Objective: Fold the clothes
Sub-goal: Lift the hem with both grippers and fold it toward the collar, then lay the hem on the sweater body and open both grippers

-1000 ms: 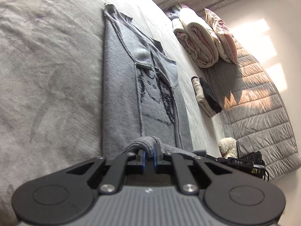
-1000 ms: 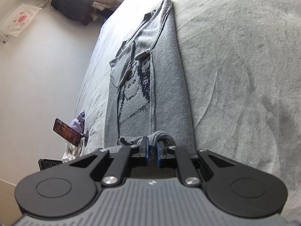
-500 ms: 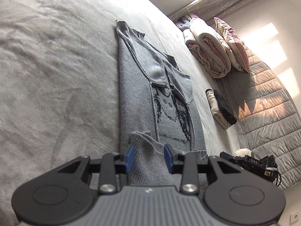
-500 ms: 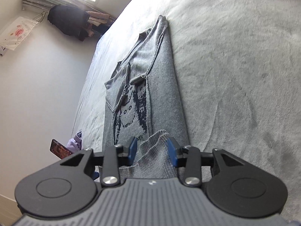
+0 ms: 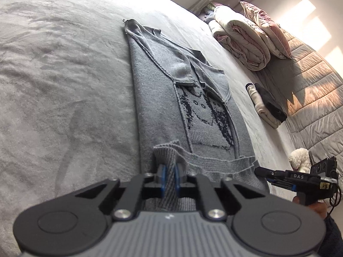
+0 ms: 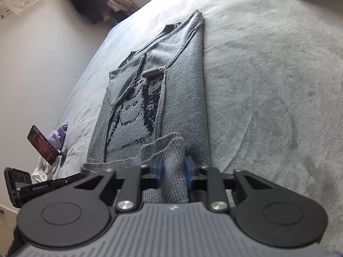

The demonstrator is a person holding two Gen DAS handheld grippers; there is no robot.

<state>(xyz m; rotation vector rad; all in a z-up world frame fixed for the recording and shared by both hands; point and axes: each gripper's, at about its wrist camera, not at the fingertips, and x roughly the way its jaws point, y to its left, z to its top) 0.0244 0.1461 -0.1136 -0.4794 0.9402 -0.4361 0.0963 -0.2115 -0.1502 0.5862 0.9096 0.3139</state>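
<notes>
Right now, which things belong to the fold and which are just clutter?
Job: sweater; its hem; left gripper and right gripper, both closing on the hem.
Clutter: duvet; pillow; folded clothes; plush toy; phone.

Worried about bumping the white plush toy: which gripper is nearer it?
Right. The right gripper sits near the plush toy, at the sweater hem corner on its side; the left gripper holds the far corner. Both jaws are closing on hem.
</notes>
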